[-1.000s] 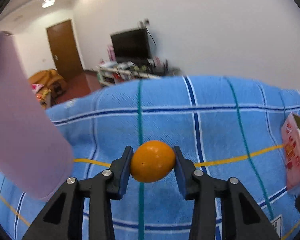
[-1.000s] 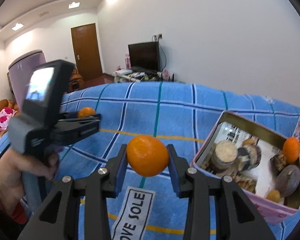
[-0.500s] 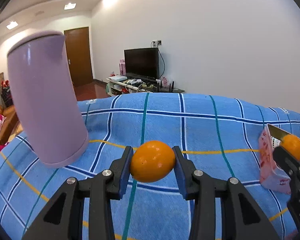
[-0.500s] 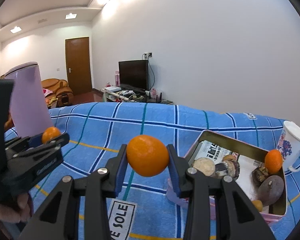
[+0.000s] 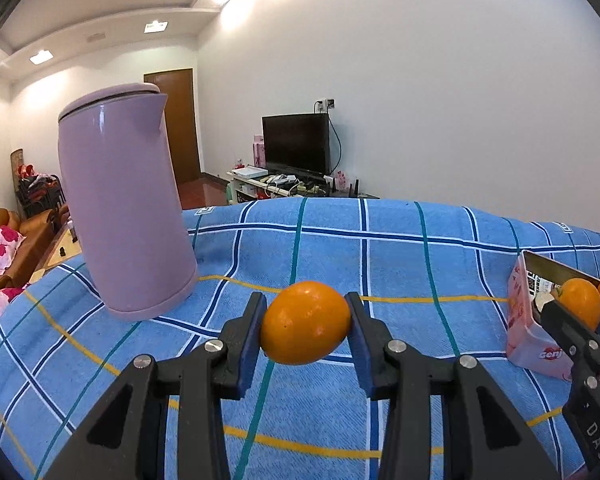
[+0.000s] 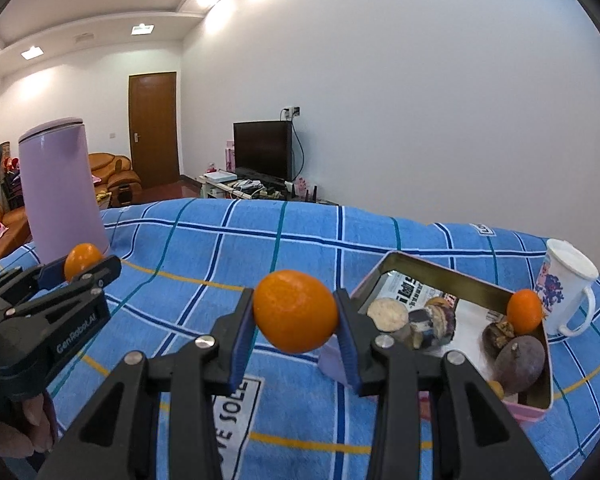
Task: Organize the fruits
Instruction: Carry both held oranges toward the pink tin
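Blue plaid cloth point(image 5: 400, 264) over the worktop; white walls, television point(image 5: 296, 144) behind. Left gripper point(image 5: 305, 326) and right gripper point(image 6: 296, 314) each clamped on an orange.

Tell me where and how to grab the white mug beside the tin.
Probably best to take the white mug by its wall, coming from above, with one finger inside the open mouth and one outside. It stands upright close to the pink tin, its handle toward the camera, so a sideways approach looks cramped.
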Demonstrator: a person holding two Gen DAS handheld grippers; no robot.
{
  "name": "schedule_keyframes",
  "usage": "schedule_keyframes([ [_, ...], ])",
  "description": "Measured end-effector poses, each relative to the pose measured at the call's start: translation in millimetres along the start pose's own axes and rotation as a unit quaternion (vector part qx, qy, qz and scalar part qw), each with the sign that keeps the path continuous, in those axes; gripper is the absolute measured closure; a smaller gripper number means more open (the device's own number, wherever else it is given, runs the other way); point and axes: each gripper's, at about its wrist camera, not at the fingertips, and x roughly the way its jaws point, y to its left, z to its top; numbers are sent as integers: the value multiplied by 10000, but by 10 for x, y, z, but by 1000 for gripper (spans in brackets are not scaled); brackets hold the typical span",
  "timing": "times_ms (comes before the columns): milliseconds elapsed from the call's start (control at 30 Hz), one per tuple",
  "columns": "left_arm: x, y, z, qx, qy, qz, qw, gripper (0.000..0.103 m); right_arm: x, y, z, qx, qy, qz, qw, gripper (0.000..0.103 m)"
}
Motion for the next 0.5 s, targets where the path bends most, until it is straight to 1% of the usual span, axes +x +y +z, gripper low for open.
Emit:
schedule_keyframes([
  [500, -213, -146, -94, 142, -120, -5, 9998, 61, -168, -73, -87, -68, 4, 15, 10000, 62],
])
